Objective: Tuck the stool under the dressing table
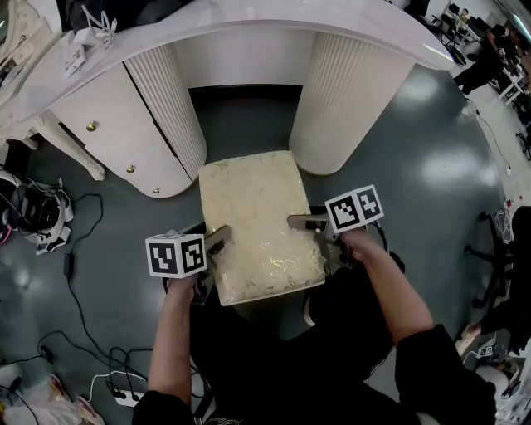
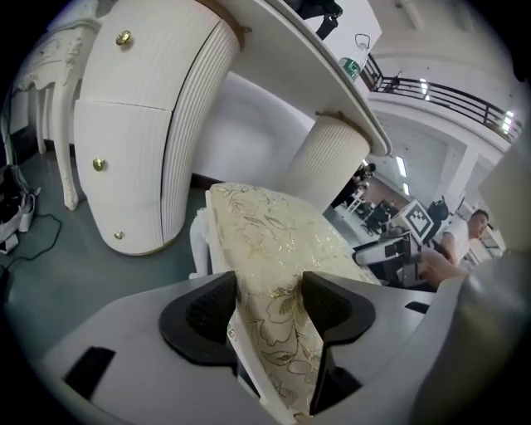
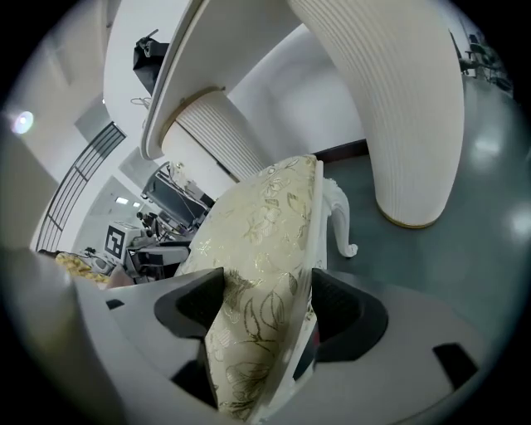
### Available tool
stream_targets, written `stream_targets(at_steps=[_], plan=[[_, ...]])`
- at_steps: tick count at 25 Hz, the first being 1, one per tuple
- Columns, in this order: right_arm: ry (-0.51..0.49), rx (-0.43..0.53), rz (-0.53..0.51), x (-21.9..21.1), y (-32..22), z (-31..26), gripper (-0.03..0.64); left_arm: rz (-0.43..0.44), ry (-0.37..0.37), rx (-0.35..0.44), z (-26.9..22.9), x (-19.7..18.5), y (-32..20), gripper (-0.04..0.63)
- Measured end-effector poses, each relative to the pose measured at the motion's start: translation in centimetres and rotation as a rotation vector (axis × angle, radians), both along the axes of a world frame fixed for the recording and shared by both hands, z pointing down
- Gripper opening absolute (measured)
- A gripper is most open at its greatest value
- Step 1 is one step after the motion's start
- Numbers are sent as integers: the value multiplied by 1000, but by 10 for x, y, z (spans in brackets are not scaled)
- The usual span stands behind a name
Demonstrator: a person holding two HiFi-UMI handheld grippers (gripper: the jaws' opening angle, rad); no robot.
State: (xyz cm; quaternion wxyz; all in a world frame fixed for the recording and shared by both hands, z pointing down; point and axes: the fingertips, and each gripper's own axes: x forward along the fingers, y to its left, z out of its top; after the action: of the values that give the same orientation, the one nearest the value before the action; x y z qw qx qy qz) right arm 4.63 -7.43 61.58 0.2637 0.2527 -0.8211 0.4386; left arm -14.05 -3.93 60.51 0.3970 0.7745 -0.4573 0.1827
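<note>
While stool (image 1: 259, 228) stands on floor (image 1: 431, 166) just before dressing table (image 1: 332, 25) kneehole, step judged: securing grip. Left gripper (image 1: 219, 239) clamped on seat's left edge; right gripper (image 1: 301, 222) straddles right edge, jaws spread, unclamped. Next: clamp right, push straight between pedestals (image 1: 353, 100).

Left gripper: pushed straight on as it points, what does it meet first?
The stool: its seat edge already sits in the left gripper. Beyond that, probably the table; depth unclear.

Clamps gold-floral stool cushion (image 2: 274, 241) edge between both black pads (image 2: 203, 315); faces white dressing table (image 2: 149, 108), fluted pedestals (image 2: 328, 162) ahead.
</note>
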Motion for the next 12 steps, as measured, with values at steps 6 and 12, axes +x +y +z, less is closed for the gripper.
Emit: stream_targets(at_steps=[6, 12], plan=[[-17, 26, 45, -8, -24, -2, 296, 15, 3, 2, -2, -9, -31, 245], [12, 18, 41, -11, -37, -3, 296, 14, -2, 10, -3, -11, -46, 241]])
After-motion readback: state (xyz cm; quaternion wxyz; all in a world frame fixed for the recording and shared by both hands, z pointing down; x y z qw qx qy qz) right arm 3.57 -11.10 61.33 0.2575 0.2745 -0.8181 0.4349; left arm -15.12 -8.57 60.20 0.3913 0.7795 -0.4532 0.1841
